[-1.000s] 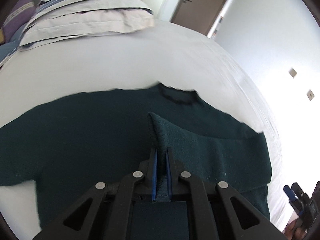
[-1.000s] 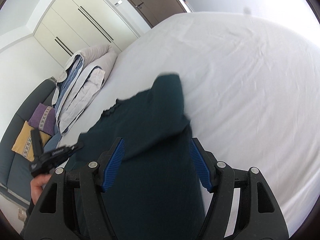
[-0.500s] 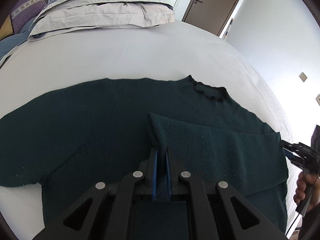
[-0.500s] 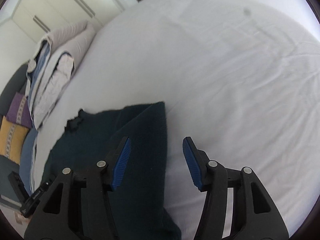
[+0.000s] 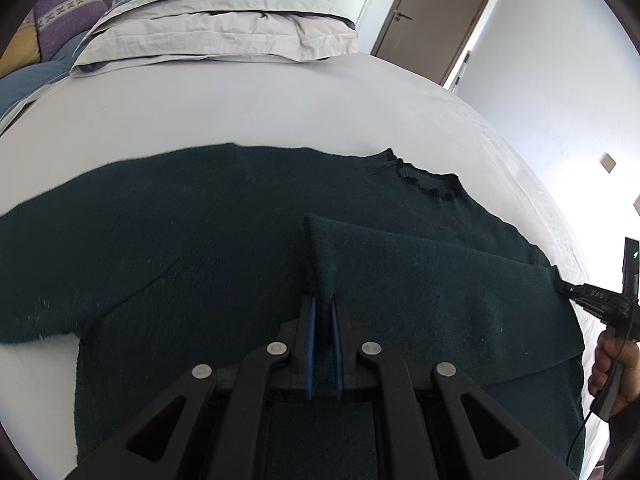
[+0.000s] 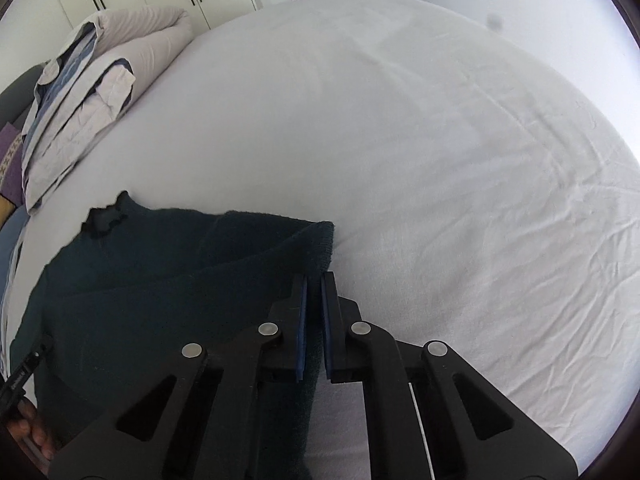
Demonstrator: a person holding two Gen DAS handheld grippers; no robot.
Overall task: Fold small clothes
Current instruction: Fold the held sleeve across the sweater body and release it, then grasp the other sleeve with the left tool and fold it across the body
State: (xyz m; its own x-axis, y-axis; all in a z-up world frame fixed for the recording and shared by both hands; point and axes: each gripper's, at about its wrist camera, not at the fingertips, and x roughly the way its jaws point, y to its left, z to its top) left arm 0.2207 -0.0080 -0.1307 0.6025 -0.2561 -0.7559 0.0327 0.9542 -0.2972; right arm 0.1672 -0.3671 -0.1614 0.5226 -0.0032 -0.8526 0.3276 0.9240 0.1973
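Sweater [image 5: 208,248], dark green, flat on bed [image 5: 240,112] near its front edge; collar [image 5: 428,180] toward the pillows [image 5: 216,28]. One sleeve [image 5: 420,280] already folded across the body.

Left hand-held gripper [image 5: 322,312]: pinched tight on the sleeve cuff.

Right hand-held gripper [image 6: 314,296]: jaws have just been closing, now clamped on the folded shoulder edge [image 6: 320,248].

Handling, as judged: lift both pinches together, keep the fold line taut and straight, carry it over evenly, lay flat before letting go.
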